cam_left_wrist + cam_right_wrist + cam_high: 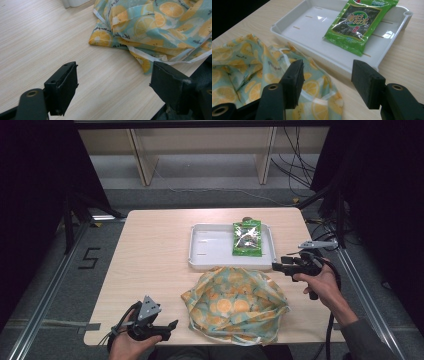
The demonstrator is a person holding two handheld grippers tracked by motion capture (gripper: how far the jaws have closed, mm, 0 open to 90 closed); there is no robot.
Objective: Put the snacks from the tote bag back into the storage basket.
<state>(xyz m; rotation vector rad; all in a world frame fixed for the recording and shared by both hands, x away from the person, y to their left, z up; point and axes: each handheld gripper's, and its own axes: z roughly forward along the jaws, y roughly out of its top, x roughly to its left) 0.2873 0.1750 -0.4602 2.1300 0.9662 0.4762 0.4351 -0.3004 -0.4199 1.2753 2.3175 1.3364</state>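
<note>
Bag (235,305) teal w/ orange-slice print, packet (247,238) green, tray (210,247) white, table (150,255) pale wood-grain.

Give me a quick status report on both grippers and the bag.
Left gripper open, off the lemon-print bag. Right gripper open by the bag's far edge. Green snack packet in white tray. Nothing in the way.

Glossy plastic packet (358,25); smooth white plastic tray (299,32); soft cloth bag (235,302).

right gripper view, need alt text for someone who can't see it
The right gripper holds its two black jaws open and empty over a wooden table, just above the edge of a crumpled lemon-print cloth bag. Beyond them, a white tray holds a green snack packet leaning on its far rim.
</note>
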